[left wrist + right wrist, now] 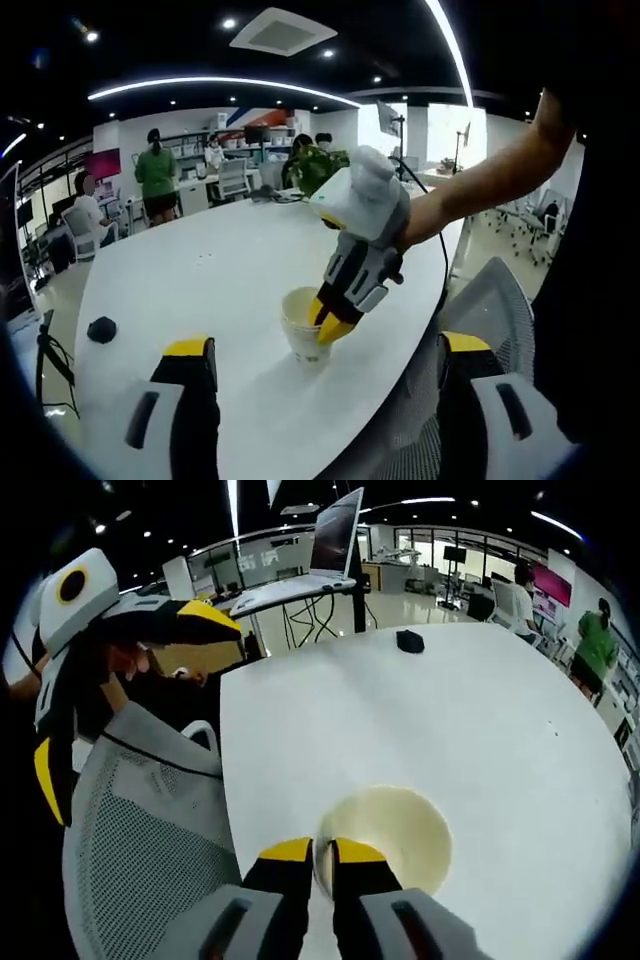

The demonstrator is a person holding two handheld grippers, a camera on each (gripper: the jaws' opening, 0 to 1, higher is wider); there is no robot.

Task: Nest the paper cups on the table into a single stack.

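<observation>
Near the edge of the white table (200,270), a stack of paper cups (303,335) stood upright, its cream mouth open upward. In the left gripper view, the right gripper (331,322) came down from the right and pinched the near rim of the stack, one yellow-tipped jaw inside the mouth and one outside. The right gripper view showed the same grip from above: its own right gripper (325,858) had its jaws pressed nearly together on the cup wall, the round opening of the stack (395,835) just beyond them. The left gripper (325,350) hung with its jaws spread wide, holding nothing, on the near side of the stack. A small black object (101,329) lay far to the left on the table. A grey mesh chair (140,830) stood beside the table edge.
</observation>
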